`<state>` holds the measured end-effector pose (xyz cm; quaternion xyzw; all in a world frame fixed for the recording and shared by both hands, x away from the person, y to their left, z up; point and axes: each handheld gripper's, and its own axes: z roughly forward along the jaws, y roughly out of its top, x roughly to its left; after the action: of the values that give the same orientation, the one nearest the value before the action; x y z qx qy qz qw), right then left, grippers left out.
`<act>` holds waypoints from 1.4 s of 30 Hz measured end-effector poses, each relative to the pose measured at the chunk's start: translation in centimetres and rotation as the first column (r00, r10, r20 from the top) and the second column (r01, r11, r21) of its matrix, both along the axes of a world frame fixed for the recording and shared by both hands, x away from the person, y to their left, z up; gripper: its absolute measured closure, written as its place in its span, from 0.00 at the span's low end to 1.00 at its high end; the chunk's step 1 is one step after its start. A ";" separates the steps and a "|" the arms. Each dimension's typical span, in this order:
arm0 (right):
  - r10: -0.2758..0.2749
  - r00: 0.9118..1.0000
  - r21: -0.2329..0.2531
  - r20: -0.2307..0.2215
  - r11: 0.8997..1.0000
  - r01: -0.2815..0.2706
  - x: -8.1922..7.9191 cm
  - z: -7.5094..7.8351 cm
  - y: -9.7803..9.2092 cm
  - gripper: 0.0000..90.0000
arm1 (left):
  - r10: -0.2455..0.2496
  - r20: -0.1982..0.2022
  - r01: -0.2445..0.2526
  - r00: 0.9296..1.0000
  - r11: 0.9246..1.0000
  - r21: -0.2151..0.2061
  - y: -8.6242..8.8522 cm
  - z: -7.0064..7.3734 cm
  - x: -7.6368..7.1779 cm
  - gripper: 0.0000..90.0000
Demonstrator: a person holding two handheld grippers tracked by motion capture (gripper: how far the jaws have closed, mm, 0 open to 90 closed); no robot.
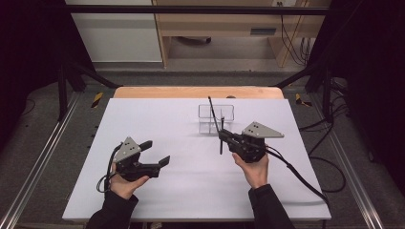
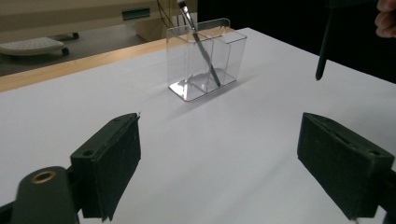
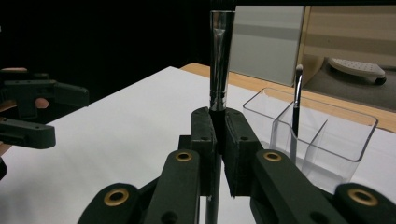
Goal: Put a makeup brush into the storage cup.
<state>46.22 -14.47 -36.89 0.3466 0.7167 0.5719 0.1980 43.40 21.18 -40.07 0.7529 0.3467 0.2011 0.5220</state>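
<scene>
Upright now: makeup brush [image 3: 219, 60] w/ dark handle and shiny metal ferrule, clamped between pads of right gripper [image 1: 223, 137], jaws closed tight on handle, brush standing roughly vertical above counter [image 1: 157, 119]. Handle tip visible in left gripper view as dark rod [image 2: 323, 46] hanging at upper right, clear of surface. Just beyond right gripper, toward far edge: clear plastic organizer [image 1: 216, 118] w/ divided compartments, resting on white counter sheet. Inside one compartment, second thin brush [image 1: 213, 114] leaning tilted, bristle end up; also seen in right gripper view [image 3: 295, 107] and left gripper view [image 2: 201, 42]. Held brush near organizer but not inside it, apart from its walls. Left gripper [image 1: 157, 151] well apart on left side of counter, jaws spread wide, nothing between pads, hovering low over bare sheet; pointed roughly toward organizer. Both hands gripping from near edge, dark sleeves, cables trailing off. Wooden counter edge showing past sheet's far side.
</scene>
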 end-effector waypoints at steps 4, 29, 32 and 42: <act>-0.014 1.000 0.010 0.009 1.000 0.013 0.2 0.5 -0.1 0.93 | 0.018 -0.006 -0.018 1.000 1.000 -0.006 0.7 -0.1 -0.1 0.13; -0.081 0.997 0.033 0.021 0.996 0.080 3.2 2.3 0.2 0.93 | 0.079 -0.032 -0.079 0.996 0.997 0.017 3.5 -1.1 0.2 0.11; -0.093 0.995 0.030 0.019 0.995 0.093 3.9 2.5 0.3 0.93 | 0.079 -0.033 -0.078 0.996 0.997 0.025 3.5 -1.1 0.3 0.10; -0.118 0.993 0.024 0.024 0.993 0.117 5.6 3.0 0.6 0.93 | 0.083 -0.036 -0.082 0.996 0.996 0.046 3.5 -1.3 0.4 0.10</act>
<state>51.79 -13.87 -33.93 0.3830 0.6861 0.5715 0.2366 43.79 24.67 -41.40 0.7530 0.3827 0.2159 0.4897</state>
